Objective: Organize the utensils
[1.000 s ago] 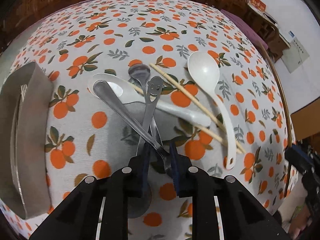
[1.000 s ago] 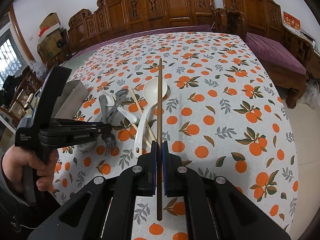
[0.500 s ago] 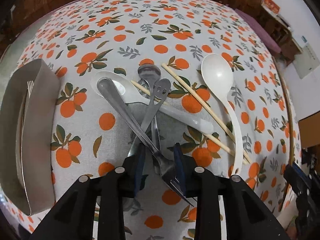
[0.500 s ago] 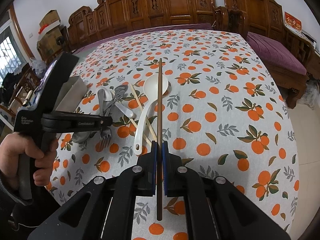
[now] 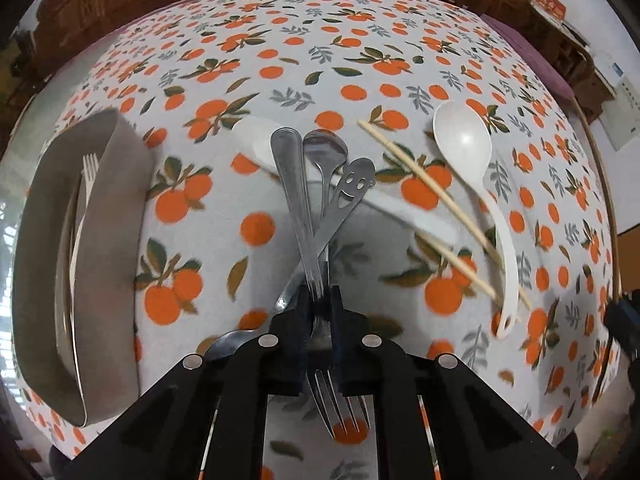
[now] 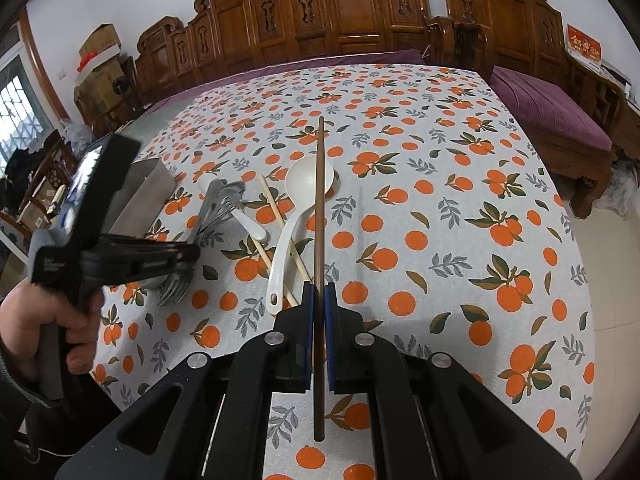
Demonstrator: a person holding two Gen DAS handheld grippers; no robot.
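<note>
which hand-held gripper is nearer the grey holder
Left. The left hand-held gripper, closing on a fork, is right beside the grey holder; the right hand-held gripper sits further across, gripping a brown chopstick.

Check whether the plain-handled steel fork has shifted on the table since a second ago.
Yes. The plain-handled steel fork has swung: its handle end, formerly near the grey metal holder, now points straight up beside the smiley-face handle.

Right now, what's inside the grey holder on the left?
In the left wrist view, the grey holder shows one metal fork, tines pointing away from the camera, plus thin edges of other pieces beside it. Its walls cover everything lower, so the full contents cannot be counted.
</note>
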